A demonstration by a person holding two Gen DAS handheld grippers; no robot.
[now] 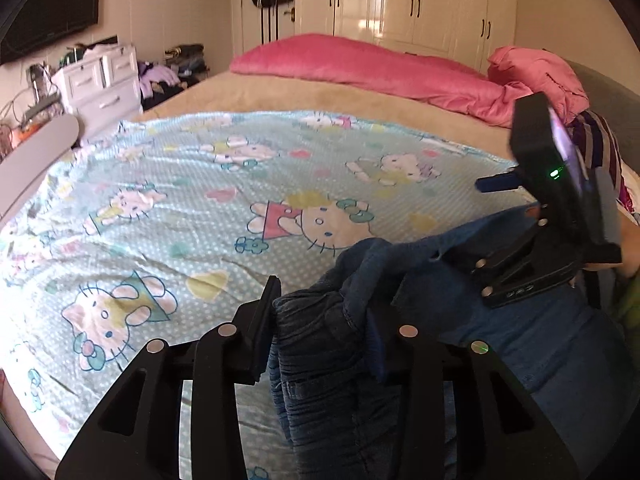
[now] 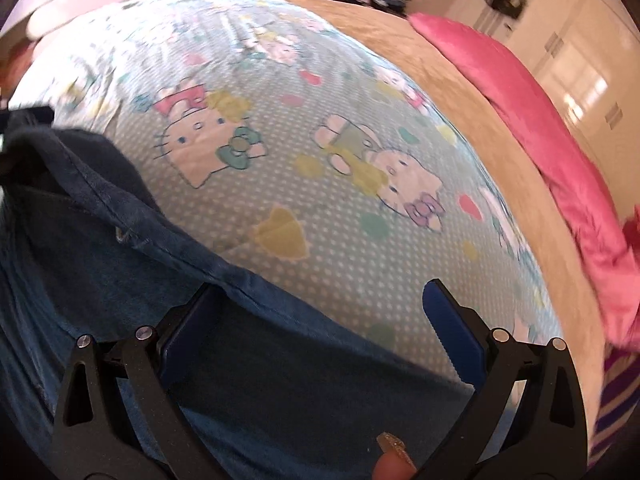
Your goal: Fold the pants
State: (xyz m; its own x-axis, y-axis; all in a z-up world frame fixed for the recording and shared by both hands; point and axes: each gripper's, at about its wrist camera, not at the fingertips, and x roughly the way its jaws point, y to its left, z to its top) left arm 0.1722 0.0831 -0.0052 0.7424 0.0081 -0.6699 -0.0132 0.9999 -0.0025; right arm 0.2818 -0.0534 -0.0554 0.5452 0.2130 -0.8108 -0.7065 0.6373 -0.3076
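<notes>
Left gripper (image 1: pixel 320 332) was clamped on a bunched ridge of the pants (image 1: pixel 332 360), and that was the whole story so far! Its black pad pressed the gathered waistband from one side, the other finger was buried in the denim, and dark folds hung down between them. So that was one corner secured and raised off the sheet (image 1: pixel 200 208).

Right gripper (image 2: pixel 320 344) stood wide, its blue pads (image 2: pixel 452 340) well apart, with nothing pinched between them. It hovered over the pants' upper edge, one pad over the denim and the other out over the sheet (a fingertip showed at the bottom edge of that view, so a hand was clearly on the handle). From the left camera the right gripper showed just beside the raised cloth, low over it.

Where did the pants sit? Near the front edge of the bed, on the cartoon sheet, spread loosely with one seam running diagonally. I could see no crease or doubled layer that counted as a fold.

My read: early days. Only the first grab was made. Left to do, as I judged it: the second grab, a lift to straighten, then laying the legs together and folding. How the far legs lay, neither view showed.
</notes>
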